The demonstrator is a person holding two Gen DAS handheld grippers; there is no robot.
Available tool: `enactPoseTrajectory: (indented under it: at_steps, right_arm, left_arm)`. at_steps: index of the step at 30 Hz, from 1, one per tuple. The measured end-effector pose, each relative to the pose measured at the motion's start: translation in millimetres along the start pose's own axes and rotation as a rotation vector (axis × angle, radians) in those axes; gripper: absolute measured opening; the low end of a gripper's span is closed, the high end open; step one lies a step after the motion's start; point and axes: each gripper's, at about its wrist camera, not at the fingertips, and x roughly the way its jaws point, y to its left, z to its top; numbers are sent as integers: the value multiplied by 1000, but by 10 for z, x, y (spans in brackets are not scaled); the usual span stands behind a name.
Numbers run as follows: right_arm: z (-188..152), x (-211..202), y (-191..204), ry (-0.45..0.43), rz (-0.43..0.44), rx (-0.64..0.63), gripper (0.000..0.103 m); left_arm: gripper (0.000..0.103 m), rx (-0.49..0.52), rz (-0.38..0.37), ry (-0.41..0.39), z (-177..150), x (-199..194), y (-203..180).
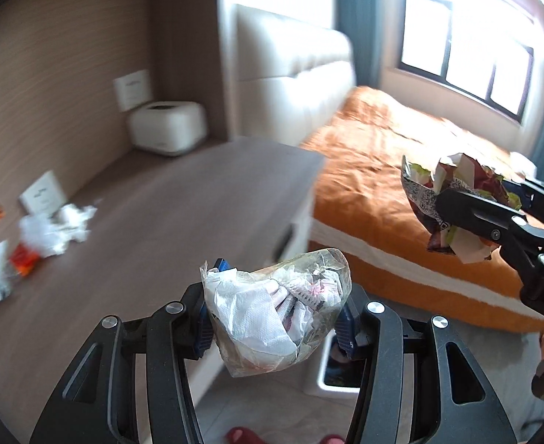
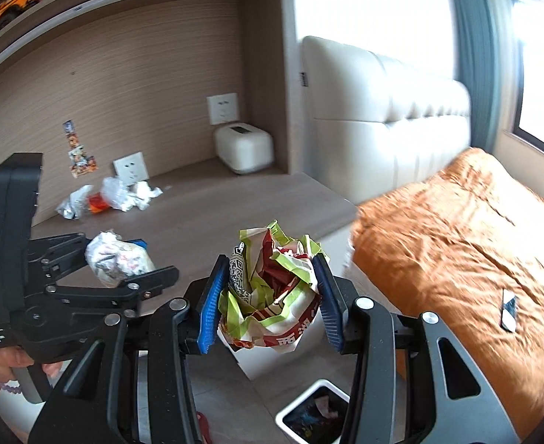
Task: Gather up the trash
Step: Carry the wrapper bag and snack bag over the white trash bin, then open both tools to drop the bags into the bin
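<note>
Grippers both loaded: left gripper (image 1: 275, 318) clamps a plastic wad (image 1: 275, 310); right gripper (image 2: 270, 296) clamps a wrapper (image 2: 272, 296), upright. Bin (image 2: 314, 412) below holds trash.

Bright daylight from the blown-out window (image 1: 468, 48), motion-blurred background, fisheye curvature and dark vignetting at edges.

- An orange bedspread (image 2: 468, 229) covered the bed.
- A cream padded headboard (image 2: 386, 111) stood at the bed's head.
- A white box (image 2: 244, 148) sat on the wooden counter (image 2: 234, 199) beside that headboard.
- A window (image 1: 464, 44) rose behind the bed.
</note>
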Motion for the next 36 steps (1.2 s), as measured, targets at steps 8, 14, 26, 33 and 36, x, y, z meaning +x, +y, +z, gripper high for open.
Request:
enactPoseTrajectory:
  at_steps: [8, 14, 26, 33, 36]
  right_arm:
    - [-421, -131, -502, 41, -77, 79, 47]
    - [-814, -11, -820, 81, -108, 140, 47]
    - [-2094, 986, -1305, 243, -43, 177, 47]
    - [-3102, 1847, -1394, 371, 3, 185, 48]
    - [-3489, 2185, -1453, 400, 10, 193, 48]
  left_arm:
    - [51, 142, -145, 51, -96, 466, -727]
    - [51, 228, -242, 102, -266, 957, -1117]
    - [51, 440, -441, 265, -1387, 2382, -1691]
    - [51, 471, -528, 387, -2295, 3362, -1762]
    - [51, 475, -541, 404, -2601, 3728, -1783]
